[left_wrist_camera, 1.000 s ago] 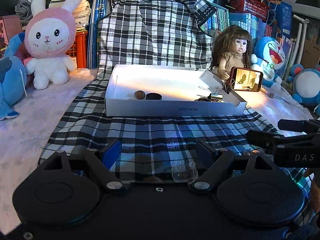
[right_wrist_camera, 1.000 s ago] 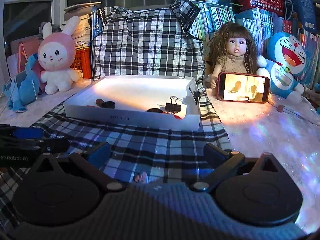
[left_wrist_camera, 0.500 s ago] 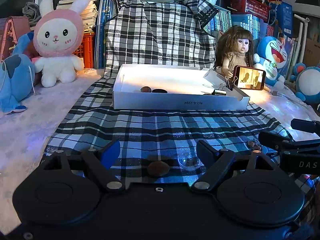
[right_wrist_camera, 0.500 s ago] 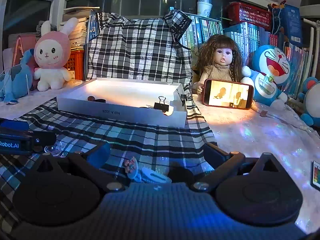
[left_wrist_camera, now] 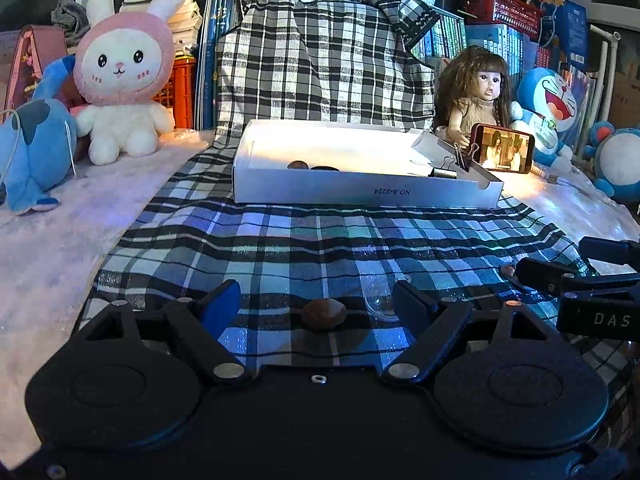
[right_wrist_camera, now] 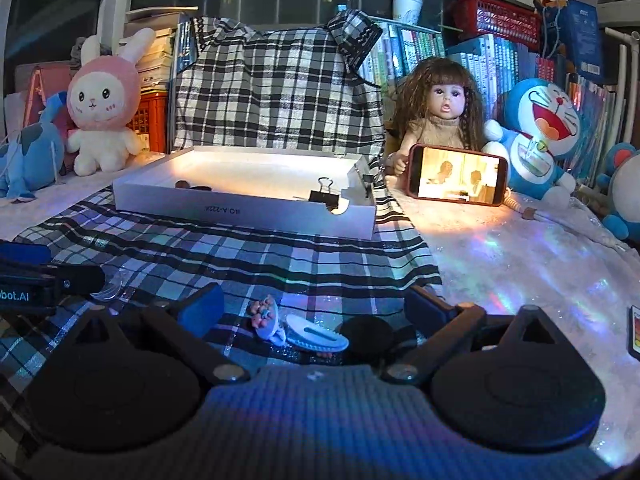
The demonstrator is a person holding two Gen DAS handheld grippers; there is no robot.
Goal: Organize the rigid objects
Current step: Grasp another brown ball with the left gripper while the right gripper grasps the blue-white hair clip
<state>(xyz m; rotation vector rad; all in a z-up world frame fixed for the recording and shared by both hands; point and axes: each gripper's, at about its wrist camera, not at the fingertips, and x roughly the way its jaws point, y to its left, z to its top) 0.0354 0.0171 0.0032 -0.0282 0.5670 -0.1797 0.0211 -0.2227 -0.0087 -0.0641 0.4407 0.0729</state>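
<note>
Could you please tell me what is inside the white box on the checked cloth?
Inside the white box are a brown stone, a dark round piece beside it, and black binder clips at the far end. The near wall hides the floor just behind it.

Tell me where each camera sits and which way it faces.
Left wrist: on the left gripper, low over the plaid cloth, facing the white box; a brown pebble lies between its fingers; the right gripper shows at right.
Right wrist: on the right gripper, same heading; a hair clip lies between its fingers; the left gripper shows at left.
Shared: box, doll, phone.
</note>
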